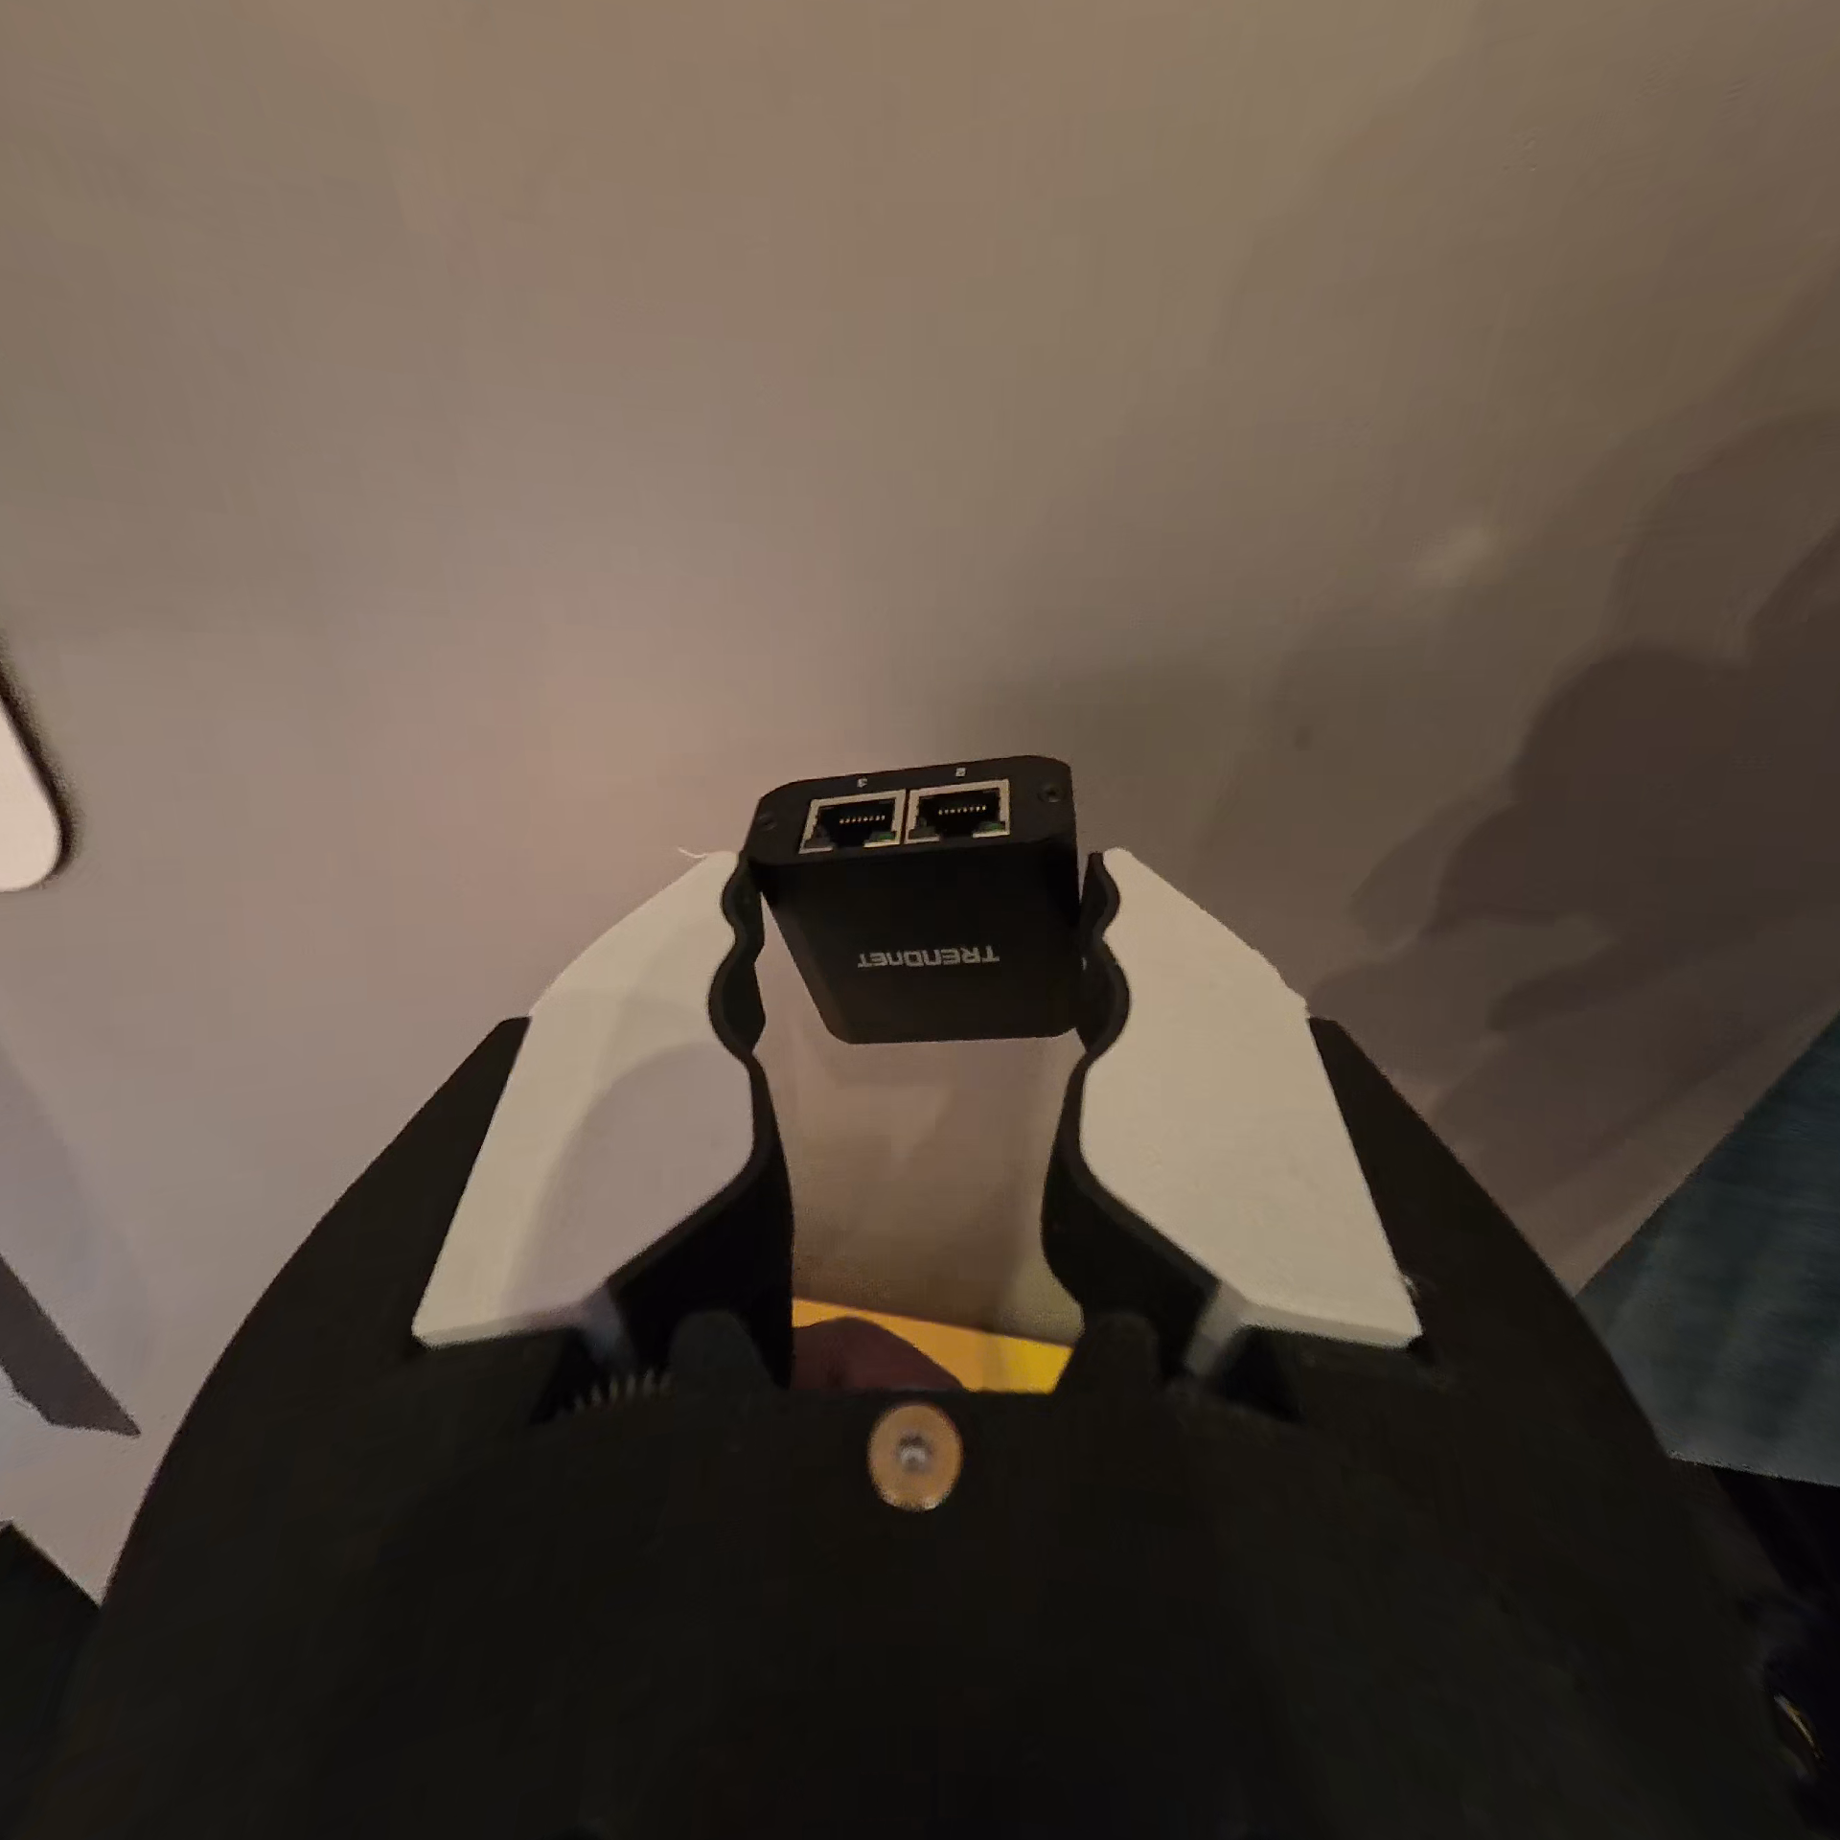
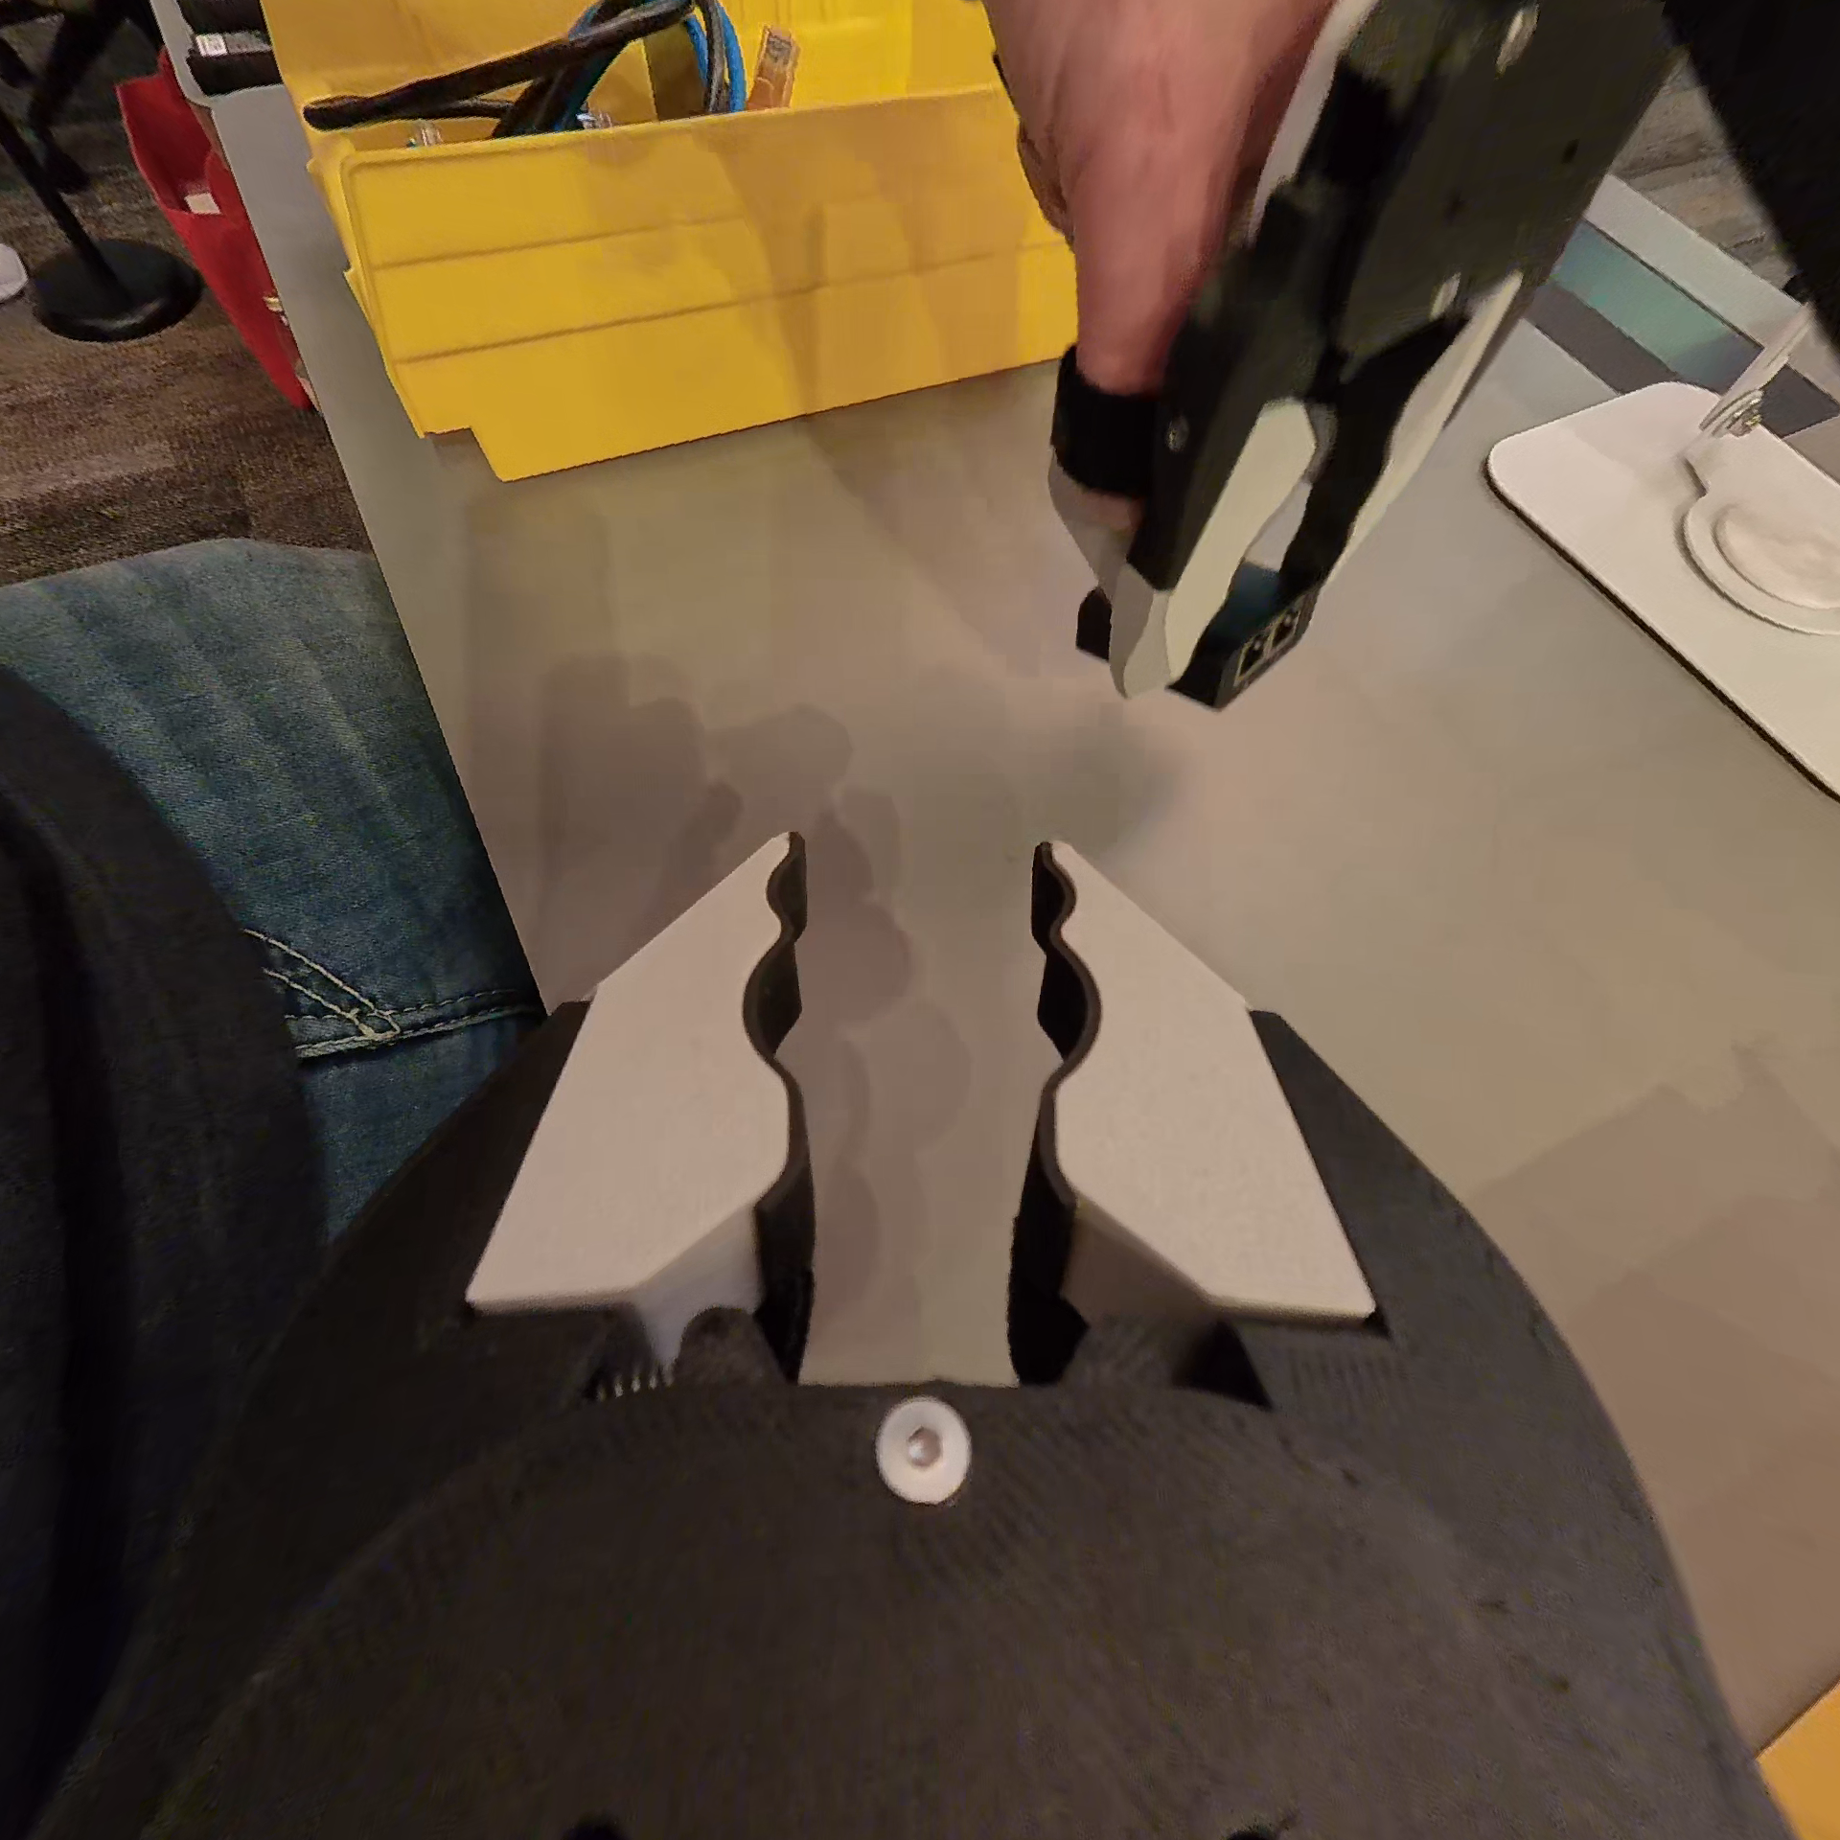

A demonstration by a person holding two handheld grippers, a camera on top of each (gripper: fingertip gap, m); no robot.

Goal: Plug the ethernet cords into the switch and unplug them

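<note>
My left gripper is shut on a small black switch, its two empty ports facing away from me, held just above the grey table. In the right wrist view the left gripper shows at upper right, held by a hand, with the switch between its fingers close over the table. My right gripper is open and empty above the table's near part. Ethernet cords, black, blue and orange, lie in a yellow bin at the back.
A white stand base sits on the table at right; its corner shows in the left wrist view. A person's denim-clad leg is beside the table's left edge. A red bag stands on the carpet behind.
</note>
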